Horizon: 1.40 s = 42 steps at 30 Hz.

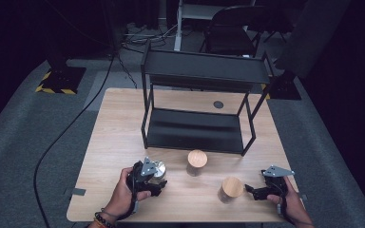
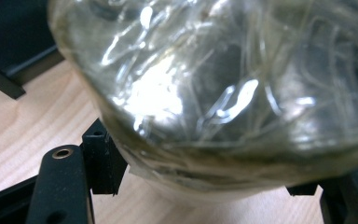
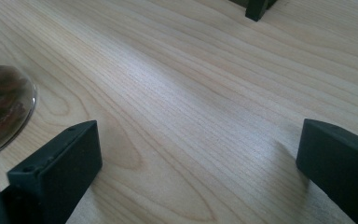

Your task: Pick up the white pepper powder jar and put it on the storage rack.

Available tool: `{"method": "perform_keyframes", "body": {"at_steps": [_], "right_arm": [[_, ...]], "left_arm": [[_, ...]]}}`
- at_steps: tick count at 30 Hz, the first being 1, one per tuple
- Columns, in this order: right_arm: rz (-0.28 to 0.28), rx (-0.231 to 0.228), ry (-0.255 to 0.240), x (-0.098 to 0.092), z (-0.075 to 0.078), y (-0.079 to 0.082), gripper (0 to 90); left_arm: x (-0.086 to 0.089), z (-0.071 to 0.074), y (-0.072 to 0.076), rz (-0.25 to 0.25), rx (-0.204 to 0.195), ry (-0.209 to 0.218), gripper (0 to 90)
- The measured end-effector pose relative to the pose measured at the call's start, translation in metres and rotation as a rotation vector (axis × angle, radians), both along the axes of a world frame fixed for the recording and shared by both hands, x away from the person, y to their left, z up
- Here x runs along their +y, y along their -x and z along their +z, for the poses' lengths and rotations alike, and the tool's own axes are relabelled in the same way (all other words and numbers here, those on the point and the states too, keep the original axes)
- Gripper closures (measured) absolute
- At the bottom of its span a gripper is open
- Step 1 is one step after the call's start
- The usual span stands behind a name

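Clamped on the glass jar (image 2: 223, 93) at the lower left of the high view, your left claw (image 1: 158, 184) holds something smooth, brittle and slippery, so grip its straight wall squarely, while your right claw (image 1: 253, 190) waits apart.

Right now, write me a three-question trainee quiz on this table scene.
1. True or false: the left gripper is shut on the clear glass jar.
2. How many wooden-lidded glass jars stand free on the light wooden table?
3. Which stands nearer the right gripper: A, the jar by the black two-tier metal shelf rack, or B, the jar nearer the table's front edge?

Key: 1 true. 2 two, the rear jar and the front one. 3 B; the right gripper's jaws stand open beside it, holding nothing.
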State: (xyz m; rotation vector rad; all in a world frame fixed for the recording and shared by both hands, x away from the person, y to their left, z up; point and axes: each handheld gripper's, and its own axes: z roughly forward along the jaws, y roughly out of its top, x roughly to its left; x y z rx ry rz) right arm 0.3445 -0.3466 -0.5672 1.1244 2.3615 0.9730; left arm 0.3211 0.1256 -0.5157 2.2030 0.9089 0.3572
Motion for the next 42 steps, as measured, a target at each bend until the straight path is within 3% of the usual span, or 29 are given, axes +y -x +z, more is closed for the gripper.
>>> {"method": "perform_keyframes", "body": {"at_steps": [7,19,42], "right_arm": [[0.000,0.000,0.000,0.000,0.000,0.000,0.0],[0.000,0.000,0.000,0.000,0.000,0.000,0.0],[0.000,0.000,0.000,0.000,0.000,0.000,0.0]], "left_arm": [[-0.007,0.010,-0.019,0.034,-0.021,-0.001,29.5],[-0.020,0.021,-0.038,0.060,-0.033,-0.020,29.5],[-0.037,0.018,-0.076,0.107,-0.003,-0.050,29.5]]}}
